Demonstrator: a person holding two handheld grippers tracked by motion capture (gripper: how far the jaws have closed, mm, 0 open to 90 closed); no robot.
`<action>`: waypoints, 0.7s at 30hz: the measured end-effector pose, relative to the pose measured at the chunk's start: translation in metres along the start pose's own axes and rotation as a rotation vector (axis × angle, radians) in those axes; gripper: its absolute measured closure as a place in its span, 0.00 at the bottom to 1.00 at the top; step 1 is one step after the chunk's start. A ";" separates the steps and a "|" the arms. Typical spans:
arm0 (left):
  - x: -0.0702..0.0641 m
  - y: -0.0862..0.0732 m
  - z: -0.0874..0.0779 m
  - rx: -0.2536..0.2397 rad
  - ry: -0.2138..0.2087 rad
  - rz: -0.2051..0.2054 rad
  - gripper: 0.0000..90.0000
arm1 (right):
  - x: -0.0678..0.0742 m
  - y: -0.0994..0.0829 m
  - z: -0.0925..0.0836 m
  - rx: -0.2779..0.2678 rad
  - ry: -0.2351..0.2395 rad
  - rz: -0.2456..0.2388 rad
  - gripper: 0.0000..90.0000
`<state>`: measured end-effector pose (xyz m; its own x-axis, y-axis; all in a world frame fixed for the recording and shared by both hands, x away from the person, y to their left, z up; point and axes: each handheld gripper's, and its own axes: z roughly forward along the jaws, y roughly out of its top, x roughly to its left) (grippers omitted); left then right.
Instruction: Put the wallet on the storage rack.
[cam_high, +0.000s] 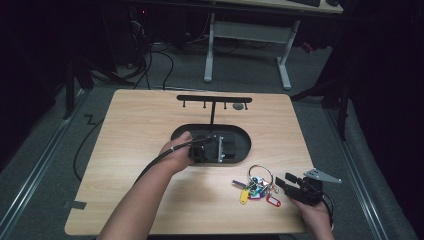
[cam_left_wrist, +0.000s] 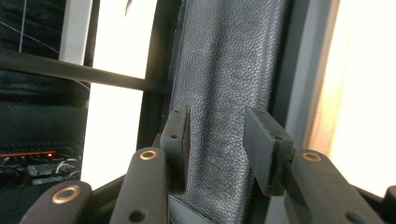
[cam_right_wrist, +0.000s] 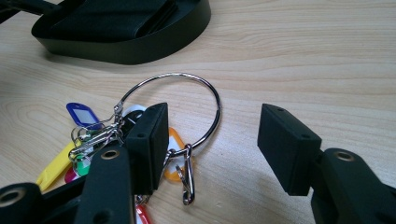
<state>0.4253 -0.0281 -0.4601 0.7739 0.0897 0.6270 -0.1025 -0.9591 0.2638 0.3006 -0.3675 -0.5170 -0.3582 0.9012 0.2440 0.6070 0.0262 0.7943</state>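
Observation:
A bunch of keys (cam_high: 257, 187) with coloured tags on a large metal ring (cam_right_wrist: 173, 109) lies on the table near the front right. My right gripper (cam_high: 283, 182) sits just right of it, open; in the right gripper view its jaws (cam_right_wrist: 214, 149) straddle the ring's edge, the left jaw over the tags. A black oval tray (cam_high: 244, 142) at the table's middle holds a black leather item (cam_left_wrist: 224, 84). My left gripper (cam_high: 226, 149) reaches into the tray, and its jaws (cam_left_wrist: 218, 149) stand open right above the leather surface.
A black T-shaped rack (cam_high: 214, 99) with several small hooks rises from the tray's far end; a small grey thing (cam_high: 239, 106) shows by one hook. The tray's wall (cam_right_wrist: 140, 46) lies beyond the keys. A desk frame (cam_high: 247, 37) stands behind the table.

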 end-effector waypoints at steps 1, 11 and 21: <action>0.000 0.000 0.000 0.000 0.000 0.000 0.70 | 0.000 0.000 0.000 -0.001 -0.001 0.002 0.49; -0.013 -0.017 -0.019 -0.065 -0.027 -0.137 0.69 | 0.001 0.001 0.001 0.003 -0.003 -0.006 0.49; -0.029 -0.040 -0.027 -0.124 -0.050 -0.282 0.60 | 0.002 0.001 0.002 0.008 0.000 -0.015 0.49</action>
<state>0.3898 0.0147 -0.4689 0.8119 0.3315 0.4805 0.0476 -0.8580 0.5115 0.3017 -0.3650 -0.5170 -0.3673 0.9006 0.2325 0.6072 0.0428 0.7934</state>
